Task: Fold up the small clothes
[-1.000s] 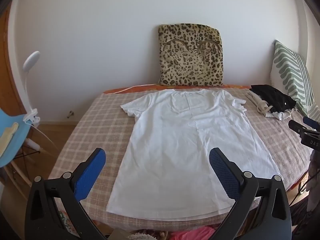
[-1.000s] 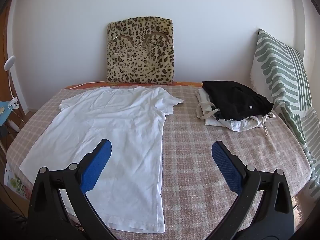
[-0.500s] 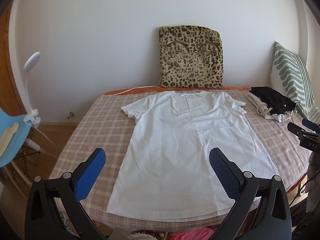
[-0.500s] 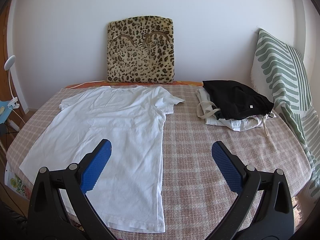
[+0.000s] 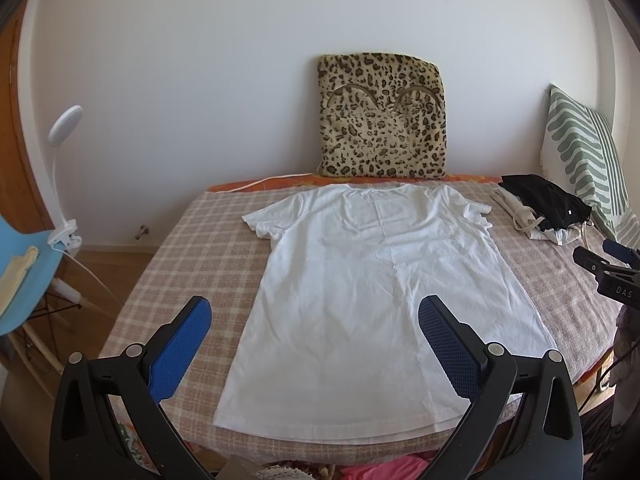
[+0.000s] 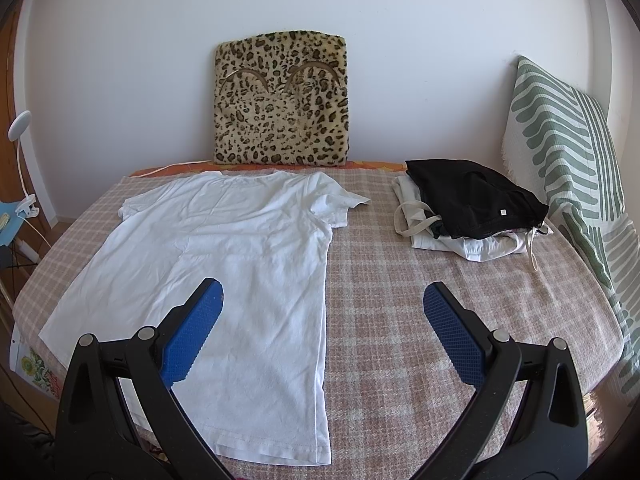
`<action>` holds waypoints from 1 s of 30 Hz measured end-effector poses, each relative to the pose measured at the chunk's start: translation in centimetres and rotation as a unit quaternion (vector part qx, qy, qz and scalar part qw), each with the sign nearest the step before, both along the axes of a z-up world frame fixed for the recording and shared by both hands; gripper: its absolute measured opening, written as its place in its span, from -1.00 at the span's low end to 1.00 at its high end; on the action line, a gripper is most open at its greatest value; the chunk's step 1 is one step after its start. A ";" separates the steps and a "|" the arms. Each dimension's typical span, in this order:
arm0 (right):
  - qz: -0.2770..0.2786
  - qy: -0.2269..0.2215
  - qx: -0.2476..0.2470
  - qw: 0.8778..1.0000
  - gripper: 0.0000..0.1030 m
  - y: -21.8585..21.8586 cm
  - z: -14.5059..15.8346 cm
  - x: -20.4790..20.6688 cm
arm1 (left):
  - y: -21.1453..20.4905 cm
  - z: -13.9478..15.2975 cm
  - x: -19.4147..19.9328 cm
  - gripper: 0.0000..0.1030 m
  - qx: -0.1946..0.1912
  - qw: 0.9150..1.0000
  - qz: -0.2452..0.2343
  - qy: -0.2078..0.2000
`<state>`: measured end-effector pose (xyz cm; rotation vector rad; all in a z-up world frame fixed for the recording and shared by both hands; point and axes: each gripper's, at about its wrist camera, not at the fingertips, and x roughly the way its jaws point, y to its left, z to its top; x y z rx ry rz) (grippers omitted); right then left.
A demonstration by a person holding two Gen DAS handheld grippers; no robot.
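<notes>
A white T-shirt (image 5: 376,280) lies flat and spread out on the checked bedspread (image 5: 188,248), collar toward the wall, hem toward me. It also shows in the right wrist view (image 6: 224,248). My left gripper (image 5: 314,316) is open and empty, held above the hem end of the shirt. My right gripper (image 6: 322,300) is open and empty, held above the shirt's right side edge. The right gripper also shows at the right edge of the left wrist view (image 5: 608,268).
A pile of folded clothes with a black garment on top (image 6: 472,208) lies at the back right of the bed. A leopard cushion (image 6: 280,100) and a green striped pillow (image 6: 568,152) lean on the walls. A blue chair (image 5: 24,272) and clip lamp (image 5: 60,128) stand left.
Both grippers have drawn back and risen slightly; the shirt sits a little farther off in both views. Nothing was gripped, and the shirt has not moved.
</notes>
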<state>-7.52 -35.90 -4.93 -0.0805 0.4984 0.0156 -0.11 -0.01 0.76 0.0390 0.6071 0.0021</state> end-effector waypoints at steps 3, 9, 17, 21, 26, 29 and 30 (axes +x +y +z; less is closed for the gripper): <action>0.000 0.001 0.001 1.000 0.98 0.2 -0.1 -0.1 | -0.1 0.1 0.0 0.99 0.000 1.000 0.000 0.000; 0.001 0.002 0.001 1.000 0.98 0.5 0.0 -0.1 | -0.3 0.1 0.1 0.99 0.000 1.000 -0.001 0.002; 0.000 0.001 0.002 1.000 0.98 0.2 -0.1 0.0 | -0.1 0.1 0.0 0.99 -0.001 1.000 -0.001 0.000; 0.000 0.002 0.001 1.000 0.98 0.4 -0.1 0.0 | -0.1 0.1 0.1 0.99 -0.002 1.000 -0.002 0.001; 0.000 0.002 0.002 1.000 0.98 0.2 0.0 0.0 | -0.2 0.1 0.0 0.99 -0.001 1.000 -0.001 0.000; 0.000 0.002 0.002 1.000 0.98 0.2 0.0 0.0 | -0.2 0.1 0.0 0.99 -0.001 1.000 -0.001 0.000; 0.000 0.002 0.003 1.000 0.98 0.4 -0.1 0.0 | -0.2 0.1 0.0 0.99 -0.001 1.000 -0.001 0.000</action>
